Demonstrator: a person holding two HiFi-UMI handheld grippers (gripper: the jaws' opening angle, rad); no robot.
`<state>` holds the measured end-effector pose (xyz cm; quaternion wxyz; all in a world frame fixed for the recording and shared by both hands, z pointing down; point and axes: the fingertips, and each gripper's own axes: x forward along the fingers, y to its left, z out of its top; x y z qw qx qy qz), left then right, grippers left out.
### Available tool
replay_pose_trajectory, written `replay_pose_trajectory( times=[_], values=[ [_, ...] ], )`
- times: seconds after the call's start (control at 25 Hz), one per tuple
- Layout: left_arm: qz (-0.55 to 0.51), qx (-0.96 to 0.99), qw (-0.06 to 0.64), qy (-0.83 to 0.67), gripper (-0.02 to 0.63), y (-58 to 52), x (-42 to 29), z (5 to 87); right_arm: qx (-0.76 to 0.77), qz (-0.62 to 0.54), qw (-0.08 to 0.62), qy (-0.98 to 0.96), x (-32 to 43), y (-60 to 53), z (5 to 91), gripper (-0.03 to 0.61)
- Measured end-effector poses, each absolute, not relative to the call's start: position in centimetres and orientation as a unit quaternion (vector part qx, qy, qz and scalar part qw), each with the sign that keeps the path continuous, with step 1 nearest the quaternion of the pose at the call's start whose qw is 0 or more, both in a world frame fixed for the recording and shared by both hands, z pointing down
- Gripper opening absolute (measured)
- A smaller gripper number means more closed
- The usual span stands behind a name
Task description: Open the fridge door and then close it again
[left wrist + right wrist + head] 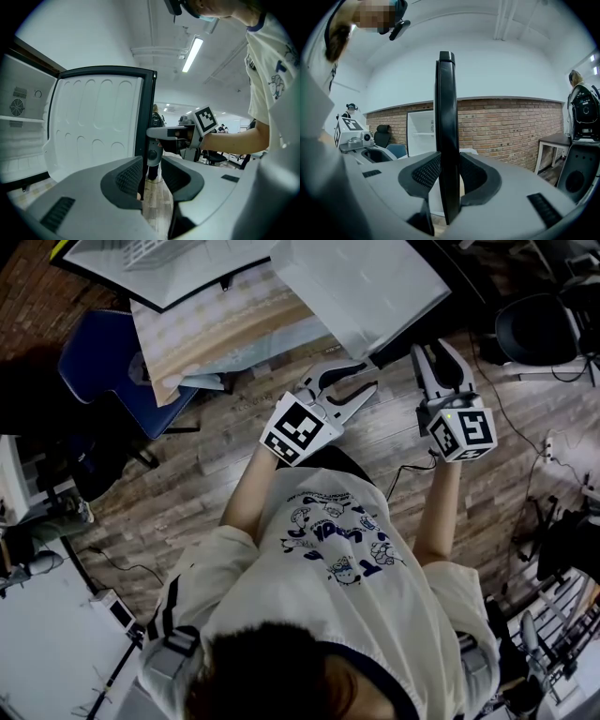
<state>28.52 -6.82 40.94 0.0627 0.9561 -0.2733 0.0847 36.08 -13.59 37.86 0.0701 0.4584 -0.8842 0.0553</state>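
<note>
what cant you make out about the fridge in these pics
Inside of the white fridge cabinet: left gripper view, mostly cut off by the left edge.
Outer face of the black-rimmed white fridge door: right gripper view sees it edge-on, between the right gripper's jaws.
Any door handle: shows in no view.

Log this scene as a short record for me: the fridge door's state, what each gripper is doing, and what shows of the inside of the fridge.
fridge door: open, swung wide, white moulded inner liner in view
right gripper: jaws closed on the door's dark outer edge
left gripper: jaws apart, nothing between them, pointed toward the door edge but short of it
fridge interior: white, with a shelf and a round vent; no food in the part that shows
floor: wood planks
task stage: door open, not yet closed
</note>
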Motion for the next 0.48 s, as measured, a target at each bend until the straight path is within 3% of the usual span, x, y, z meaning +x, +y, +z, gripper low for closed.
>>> replay_pose_trajectory(
  times=[0.48],
  values=[
    [0.081, 0.952, 0.044, -0.292, 0.133, -7.38, 29.02, 40.28, 0.450, 0.052, 0.078, -0.888, 36.22, -13.69, 37.77, 0.132]
  ],
)
